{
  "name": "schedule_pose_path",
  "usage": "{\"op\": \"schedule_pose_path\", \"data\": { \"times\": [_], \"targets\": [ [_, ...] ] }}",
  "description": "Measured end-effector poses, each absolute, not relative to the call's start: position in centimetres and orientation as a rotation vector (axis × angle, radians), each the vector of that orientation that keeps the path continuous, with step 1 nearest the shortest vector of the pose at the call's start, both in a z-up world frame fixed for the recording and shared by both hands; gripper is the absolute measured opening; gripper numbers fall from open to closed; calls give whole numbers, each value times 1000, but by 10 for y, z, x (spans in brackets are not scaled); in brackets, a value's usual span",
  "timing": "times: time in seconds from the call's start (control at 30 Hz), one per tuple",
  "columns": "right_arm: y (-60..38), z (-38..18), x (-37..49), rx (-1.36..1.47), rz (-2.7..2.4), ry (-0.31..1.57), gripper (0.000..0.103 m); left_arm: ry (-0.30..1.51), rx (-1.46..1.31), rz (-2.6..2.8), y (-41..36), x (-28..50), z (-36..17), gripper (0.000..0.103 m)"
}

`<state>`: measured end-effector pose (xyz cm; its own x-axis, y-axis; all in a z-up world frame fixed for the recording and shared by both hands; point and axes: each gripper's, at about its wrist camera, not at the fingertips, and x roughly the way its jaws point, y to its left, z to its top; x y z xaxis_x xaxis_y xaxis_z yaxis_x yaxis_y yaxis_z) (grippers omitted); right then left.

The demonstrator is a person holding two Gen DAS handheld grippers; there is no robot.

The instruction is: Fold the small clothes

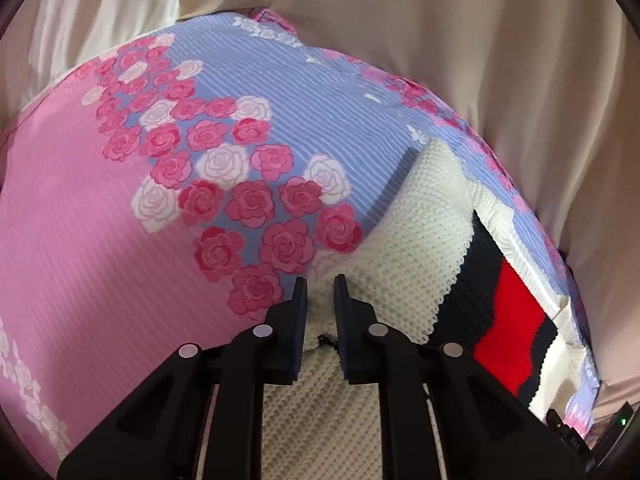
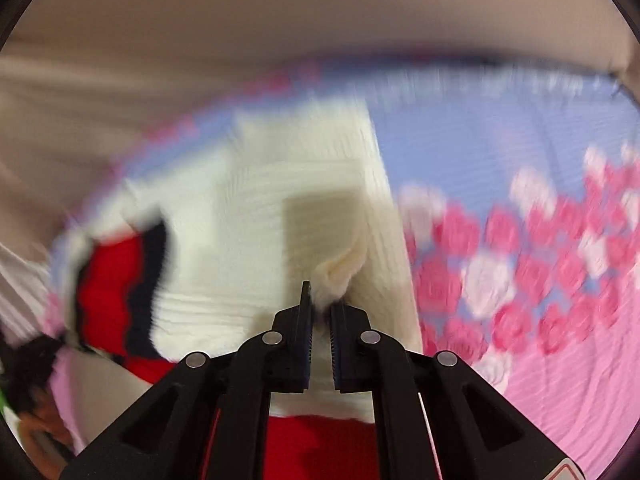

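Observation:
A cream knitted garment (image 1: 412, 232) with a navy and red stripe (image 1: 508, 312) lies on a flowered sheet at the right of the left wrist view. My left gripper (image 1: 320, 284) is shut on a bunched edge of the cream knit, which fills the narrow gap between its fingers. The right wrist view is smeared by motion. There the same cream garment (image 2: 260, 200) spreads ahead, its red and navy stripe (image 2: 116, 292) at the left. My right gripper (image 2: 322, 300) is shut on a puckered fold of the cream knit.
The garment rests on a pink and lilac sheet (image 1: 248, 92) printed with roses, also in the right wrist view (image 2: 500, 140). Beige fabric (image 1: 440, 20) rises behind it. A dark device with a green light (image 1: 616, 424) sits at the lower right edge.

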<state>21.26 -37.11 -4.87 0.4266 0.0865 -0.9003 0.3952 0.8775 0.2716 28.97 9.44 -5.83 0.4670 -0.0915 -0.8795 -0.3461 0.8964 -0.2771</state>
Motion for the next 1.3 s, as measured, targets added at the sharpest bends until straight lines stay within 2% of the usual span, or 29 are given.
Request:
{"op": "schedule_pose_path", "data": {
  "times": [0.1, 0.23, 0.27, 0.43, 0.6, 0.67, 0.77, 0.97, 1.07, 1.2, 1.3],
  "targets": [
    [-375, -27, 202, 530, -197, 1053, 11, 1094, -440, 182, 99, 289, -57, 14],
    [-366, 1, 196, 384, -237, 1006, 34, 1066, -487, 184, 109, 275, -40, 12],
    [-363, 5, 196, 343, -252, 999, 36, 1041, -495, 173, 110, 269, -29, 12],
    [-345, 18, 191, 350, -192, 963, 36, 1007, -446, 52, 77, 276, -5, 12],
    [-299, 14, 230, 365, -43, 984, 36, 1087, -300, 32, 35, 318, -37, 14],
    [-279, -2, 249, 338, -2, 1030, 36, 1119, -270, 74, 38, 326, -58, 14],
    [-266, -45, 271, 260, 1, 1139, 34, 1098, -270, 48, 46, 325, -61, 14],
    [-250, 0, 282, 273, 26, 1043, 35, 1089, -243, 30, 46, 325, -62, 14],
    [-243, -37, 308, 195, -13, 1170, 34, 1087, -211, 35, 42, 326, -62, 14],
    [-241, -22, 309, 217, -12, 1119, 33, 1097, -204, 9, 45, 324, -59, 14],
    [-253, 4, 277, 244, -33, 1030, 33, 1105, -214, -41, 53, 309, -46, 14]
  ]
}}
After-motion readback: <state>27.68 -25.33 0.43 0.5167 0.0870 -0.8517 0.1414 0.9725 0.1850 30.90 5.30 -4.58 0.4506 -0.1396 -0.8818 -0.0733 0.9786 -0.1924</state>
